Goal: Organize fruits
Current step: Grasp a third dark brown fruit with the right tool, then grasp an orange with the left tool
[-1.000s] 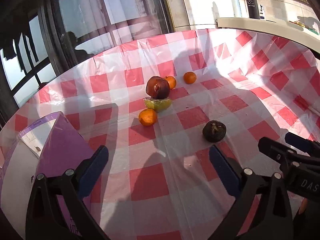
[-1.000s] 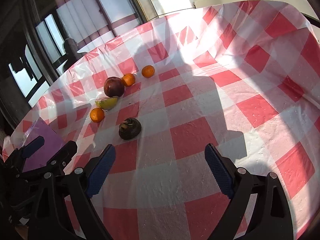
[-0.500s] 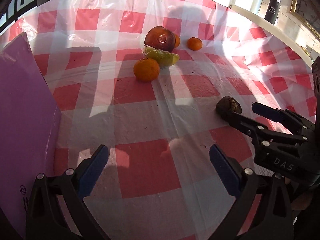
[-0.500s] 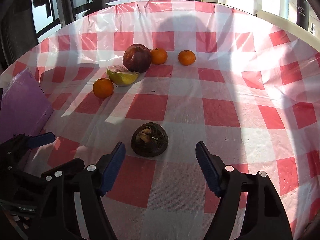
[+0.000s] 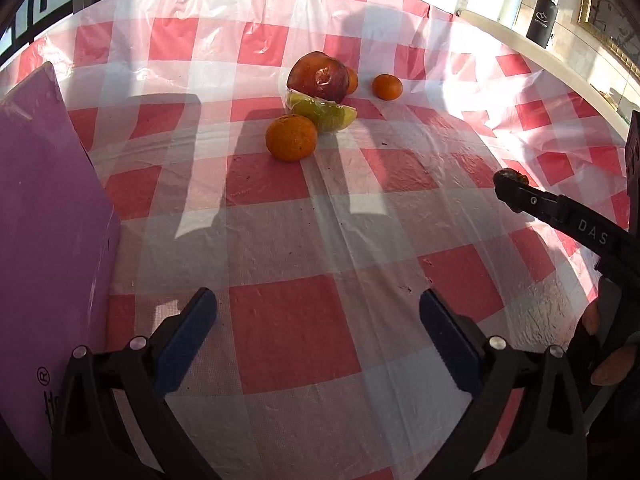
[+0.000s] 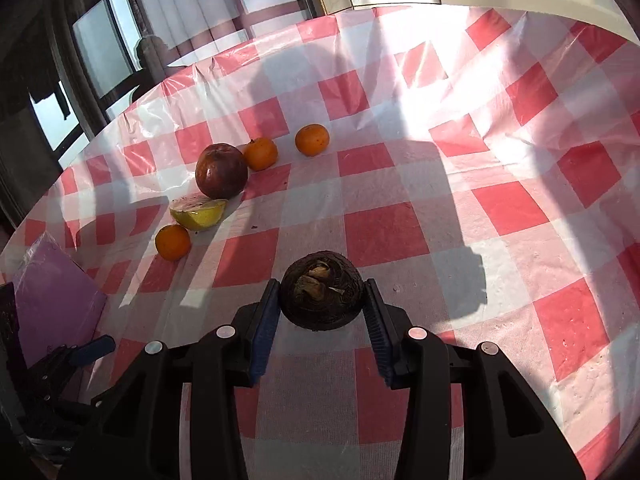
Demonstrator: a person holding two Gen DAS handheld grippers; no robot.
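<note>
My right gripper (image 6: 322, 308) is shut on a dark brown round fruit (image 6: 322, 298); both blue pads press its sides just above the checked cloth. Further back lie a dark red apple (image 6: 221, 176), a yellow-green citrus wedge (image 6: 199, 213) and three small oranges (image 6: 173, 242) (image 6: 261, 153) (image 6: 312, 139). My left gripper (image 5: 318, 332) hangs open over the cloth with nothing between its fingers. In the left wrist view the apple (image 5: 318, 76), the wedge (image 5: 326, 114) and the nearest orange (image 5: 291, 137) sit ahead, and the right gripper's finger (image 5: 560, 216) enters from the right, hiding most of the dark fruit (image 5: 512, 176).
A purple board or box (image 5: 48, 216) stands at the left of the table, close to my left gripper. The round table wears a red and white checked cloth (image 6: 480, 208). A pale ledge with bottles (image 5: 544, 20) runs behind; windows stand at the far left.
My right gripper moved forward around the dark fruit and its jaws shut on it. My left gripper dropped lower over the first half second, then held still, open.
</note>
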